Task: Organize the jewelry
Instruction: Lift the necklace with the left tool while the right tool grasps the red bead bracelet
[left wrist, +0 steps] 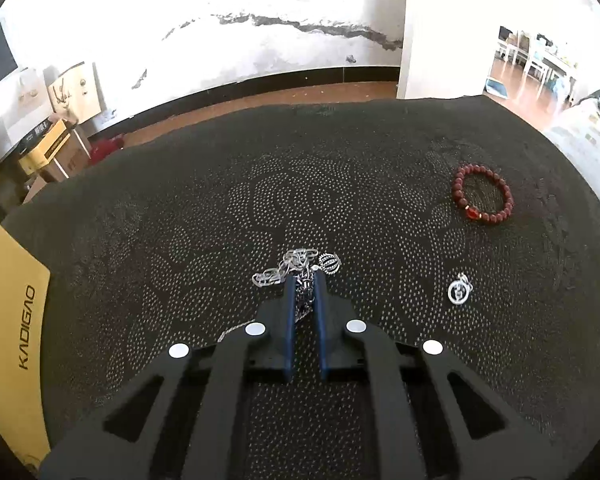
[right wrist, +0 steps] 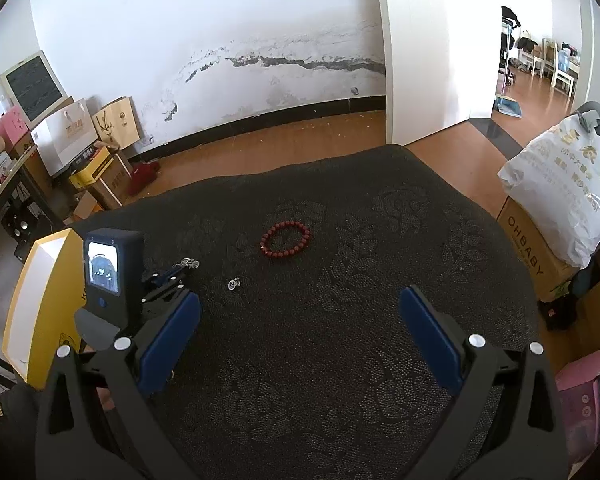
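Observation:
A silver chain necklace (left wrist: 290, 266) with a round ball pendant (left wrist: 329, 263) lies on the dark patterned cloth (left wrist: 180, 240). My left gripper (left wrist: 303, 280) is shut on the chain, which runs between its blue fingers. A small silver ring charm (left wrist: 459, 290) lies to the right, and a red bead bracelet (left wrist: 483, 193) lies farther right and back. In the right wrist view my right gripper (right wrist: 300, 312) is open and empty above the cloth; the bracelet (right wrist: 286, 239), the charm (right wrist: 233, 283) and the chain (right wrist: 188, 263) lie ahead, with the left gripper's body (right wrist: 112, 272) at left.
A yellow box (right wrist: 40, 304) stands open at the table's left edge; it also shows in the left wrist view (left wrist: 8, 320). A cardboard box (right wrist: 528, 248) with a white bag (right wrist: 560, 196) sits off the right edge. Cartons line the far wall.

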